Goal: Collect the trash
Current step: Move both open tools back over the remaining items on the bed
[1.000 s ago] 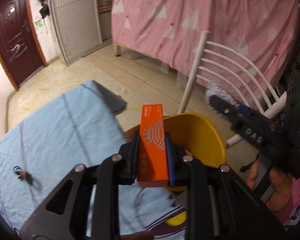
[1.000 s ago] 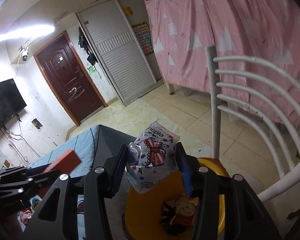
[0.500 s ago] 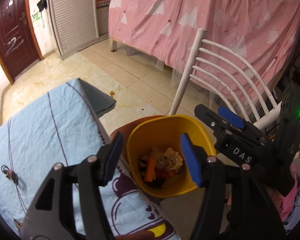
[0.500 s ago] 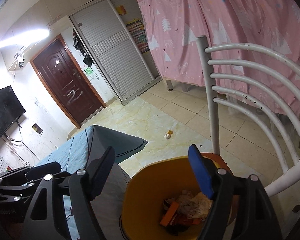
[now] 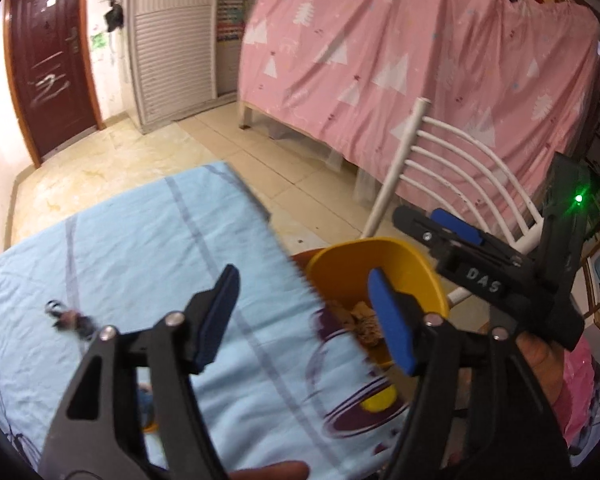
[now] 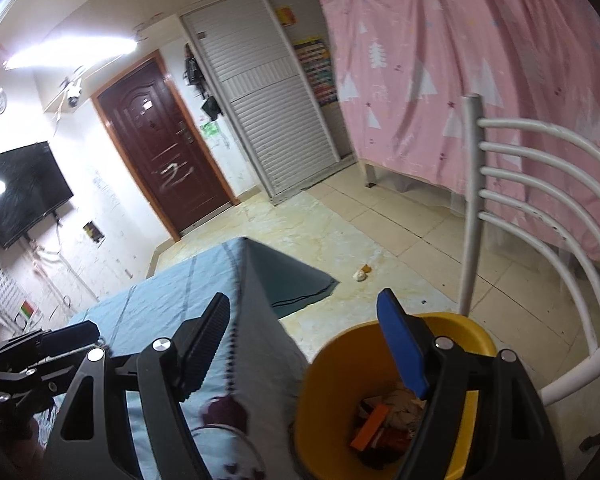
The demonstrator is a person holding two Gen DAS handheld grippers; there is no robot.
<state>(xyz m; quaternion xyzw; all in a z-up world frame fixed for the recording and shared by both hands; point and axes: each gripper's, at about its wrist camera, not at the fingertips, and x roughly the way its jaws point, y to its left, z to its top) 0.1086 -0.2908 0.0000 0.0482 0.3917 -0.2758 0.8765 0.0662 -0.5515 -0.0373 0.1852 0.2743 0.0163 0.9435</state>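
Trash [image 6: 384, 420]: mixed wrappers and packaging lying at the bottom of a round yellow plastic bin [image 6: 328, 376]; visible pieces are a flat orange carton [image 6: 369, 427] standing on a slant, pale crumpled paper or film beside it, and red-and-dark wrapper scraps below, the finer detail too small to read. In the left wrist view only a brownish, crumpled part of the load [image 5: 360, 320] shows above the rim of the same bin [image 5: 384, 252]. The bin stands on the tiled floor [image 6: 380, 216], just beside the edge of a desk covered in a light blue cloth with thin dark stripes [image 5: 112, 240] and a purple-and-yellow printed figure near that edge. A white metal chair with curved back rails [image 6: 540, 184] stands just behind the bin. Left gripper [image 5: 304, 312]: black frame, blue pads, jaws spread apart with nothing between them, having just been opening; it hangs over the desk edge and the bin rim. Right gripper [image 6: 304, 344]: same make, jaws likewise apart and empty, having just been opening; one finger over the bin mouth, the other over the cloth. A small dark object [image 5: 66, 318] lies on the cloth, blurred. A pink curtain with white tree shapes [image 5: 400, 60] hangs behind.
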